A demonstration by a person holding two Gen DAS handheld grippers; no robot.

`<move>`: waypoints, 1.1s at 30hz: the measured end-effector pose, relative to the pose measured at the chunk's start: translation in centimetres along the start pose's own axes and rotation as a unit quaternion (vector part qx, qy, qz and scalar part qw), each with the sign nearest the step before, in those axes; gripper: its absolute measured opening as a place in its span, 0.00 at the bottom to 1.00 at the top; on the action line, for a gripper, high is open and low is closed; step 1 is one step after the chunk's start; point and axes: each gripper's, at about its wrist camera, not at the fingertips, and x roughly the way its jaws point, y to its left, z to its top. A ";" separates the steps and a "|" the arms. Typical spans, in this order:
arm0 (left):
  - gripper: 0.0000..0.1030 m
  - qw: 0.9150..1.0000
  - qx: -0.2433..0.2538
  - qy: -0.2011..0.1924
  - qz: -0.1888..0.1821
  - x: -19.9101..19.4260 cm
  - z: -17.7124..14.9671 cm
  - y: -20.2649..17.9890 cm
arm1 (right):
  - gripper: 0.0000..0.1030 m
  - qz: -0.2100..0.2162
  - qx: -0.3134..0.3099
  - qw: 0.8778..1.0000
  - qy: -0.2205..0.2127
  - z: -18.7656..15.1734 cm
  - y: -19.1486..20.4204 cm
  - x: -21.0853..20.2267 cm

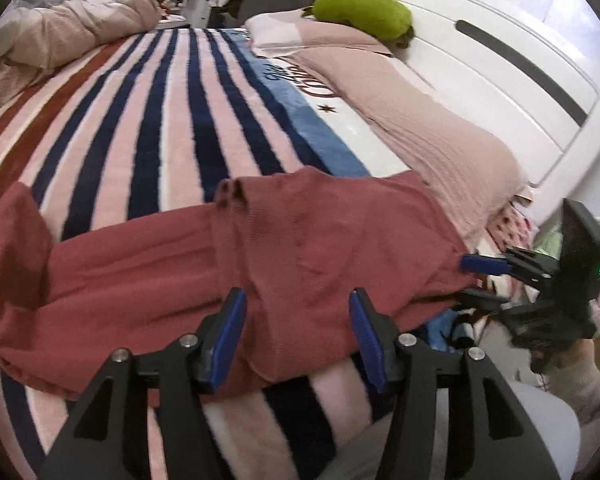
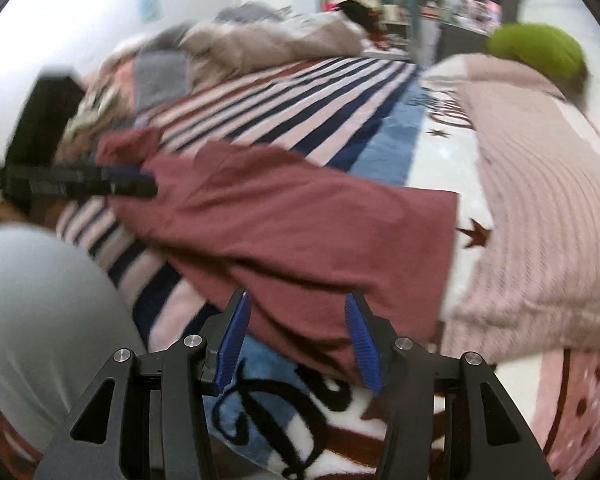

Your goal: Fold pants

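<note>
Striped blanket (image 1: 148, 92) under maroon pants (image 1: 260, 248); white headboard (image 1: 480, 52), possibly.

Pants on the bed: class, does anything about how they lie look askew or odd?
Yes. The red pants lie rumpled across the striped blanket, with one end bunched and turned up.

Both cams are riding right on the tools, looking forward and down along the blue fingers at the bed. The left wrist view is sitting close over the near edge of the red pants (image 1: 260, 260), facing across the striped blanket (image 1: 140, 112) toward the white headboard (image 1: 480, 52). The right wrist view is hanging just as close, further toward the pillow end. Both are sharing the pants, the stripes and the green cushion (image 2: 540, 52), and each is catching the other tool at its edge.
</note>
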 end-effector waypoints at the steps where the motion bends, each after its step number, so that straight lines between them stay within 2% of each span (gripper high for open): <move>1: 0.47 1.000 0.003 0.004 -0.008 0.1 -0.2 -0.1 | 0.44 -0.008 -0.020 1.000 0.008 -0.1 0.5 0.5; 4: 0.47 0.999 0.003 0.018 -0.026 0.5 -0.7 -0.2 | 0.43 -0.027 -0.064 0.997 0.023 -0.4 1.7 2.0; 7: 0.45 0.999 0.011 0.028 -0.024 1.0 -1.4 -0.5 | 0.37 -0.055 -0.110 0.992 0.025 -0.5 2.7 3.1; 8: 0.42 0.999 0.014 0.031 -0.019 1.2 -1.6 -0.6 | 0.29 -0.071 -0.121 0.990 0.024 -0.5 2.9 3.4; 9: 0.36 0.999 0.017 0.034 -0.010 1.4 -1.8 -0.6 | 0.23 -0.083 -0.125 0.988 0.023 -0.4 2.9 3.6; 10: 0.27 0.999 0.019 0.035 -0.001 1.6 -1.9 -0.6 | 0.07 -0.099 -0.127 0.987 0.022 -0.4 2.9 3.7; 11: 0.23 0.999 0.020 0.035 0.006 1.7 -2.0 -0.6 | 0.03 -0.117 -0.130 0.984 0.021 -0.4 2.8 3.7; 12: 0.20 0.999 0.018 0.033 0.010 1.7 -2.0 -0.4 | 0.03 -0.122 -0.131 0.984 0.018 -0.4 2.6 3.6; 15: 0.09 1.000 0.000 0.022 0.004 1.3 -2.0 0.5 | 0.00 -0.102 -0.109 0.989 0.013 -0.4 1.6 2.5; 25: 0.09 1.000 -0.011 0.014 0.010 0.6 -2.3 1.2 | 0.00 -0.121 -0.049 0.991 0.010 -1.4 -1.6 -0.3; 28: 0.09 1.000 -0.004 0.015 0.018 0.6 -2.5 1.0 | 0.00 -0.114 -0.034 0.993 0.013 -1.8 -2.1 -0.8; 33: 0.10 1.000 -0.011 0.016 0.023 0.8 -2.7 1.1 | 0.00 -0.134 -0.008 0.991 0.025 -3.0 -3.0 -0.6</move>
